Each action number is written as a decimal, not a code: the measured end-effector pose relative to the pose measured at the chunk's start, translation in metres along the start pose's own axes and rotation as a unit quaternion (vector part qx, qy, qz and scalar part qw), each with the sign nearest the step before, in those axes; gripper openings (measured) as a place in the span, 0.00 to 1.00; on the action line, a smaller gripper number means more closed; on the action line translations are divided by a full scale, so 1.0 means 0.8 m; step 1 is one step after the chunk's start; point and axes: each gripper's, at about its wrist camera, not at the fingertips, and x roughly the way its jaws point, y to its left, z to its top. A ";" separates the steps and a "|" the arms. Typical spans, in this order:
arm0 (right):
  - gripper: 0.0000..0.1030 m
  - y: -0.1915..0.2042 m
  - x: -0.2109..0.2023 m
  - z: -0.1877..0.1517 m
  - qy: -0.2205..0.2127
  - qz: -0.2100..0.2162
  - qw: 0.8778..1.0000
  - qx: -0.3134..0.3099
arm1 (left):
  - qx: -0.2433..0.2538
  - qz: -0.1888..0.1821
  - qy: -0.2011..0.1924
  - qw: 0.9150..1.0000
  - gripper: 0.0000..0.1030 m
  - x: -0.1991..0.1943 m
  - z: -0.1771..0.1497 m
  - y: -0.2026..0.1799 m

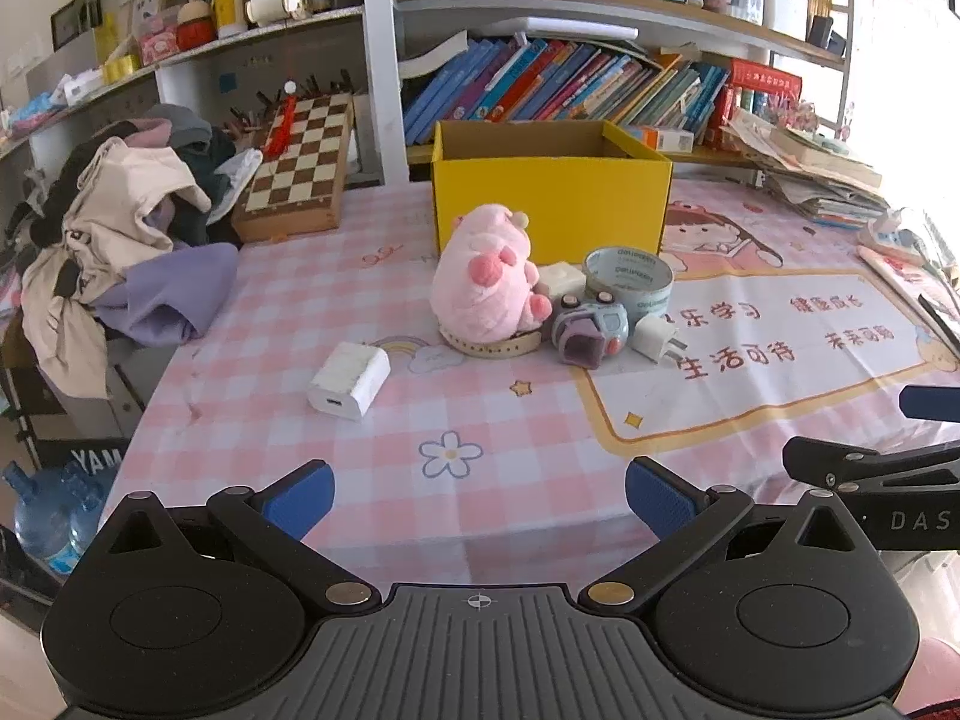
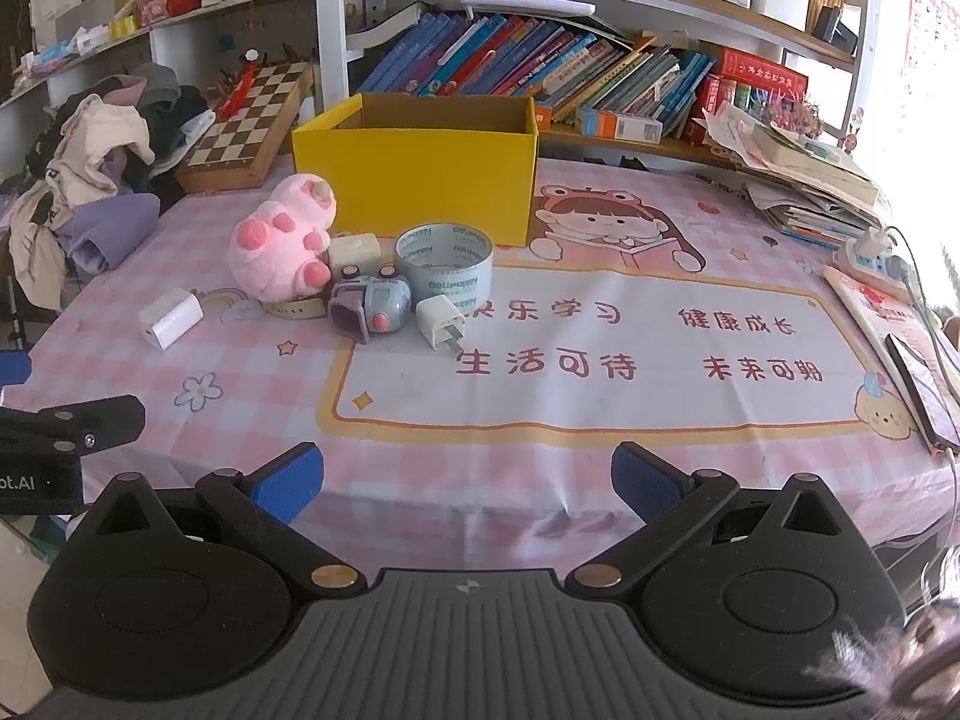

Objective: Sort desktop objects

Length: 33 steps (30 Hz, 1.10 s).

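Tabletop [image 2: 600, 468] under a pink checked cloth, with crowded bookshelves [image 2: 540, 72] behind.

We count one yellow cardboard box [image 2: 420, 180] toward the far edge, open-topped and square-sided, and just before it one fluffy pink plush [image 1: 480, 276], one grey tape roll [image 2: 445, 267], one blue-grey plastic toy camera [image 2: 372, 303] and three blocky white chargers: [image 1: 350, 381], [image 2: 441, 321], [image 2: 355, 249]. We hold the left gripper [image 1: 479, 501] and right gripper [image 2: 467, 483] over the near edge, both spread wide on nothing.
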 end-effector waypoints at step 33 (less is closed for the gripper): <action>1.00 0.002 0.000 0.000 -0.008 -0.003 1.000 -0.003 | 0.003 -0.008 -0.002 1.000 1.00 -0.004 0.003 -0.001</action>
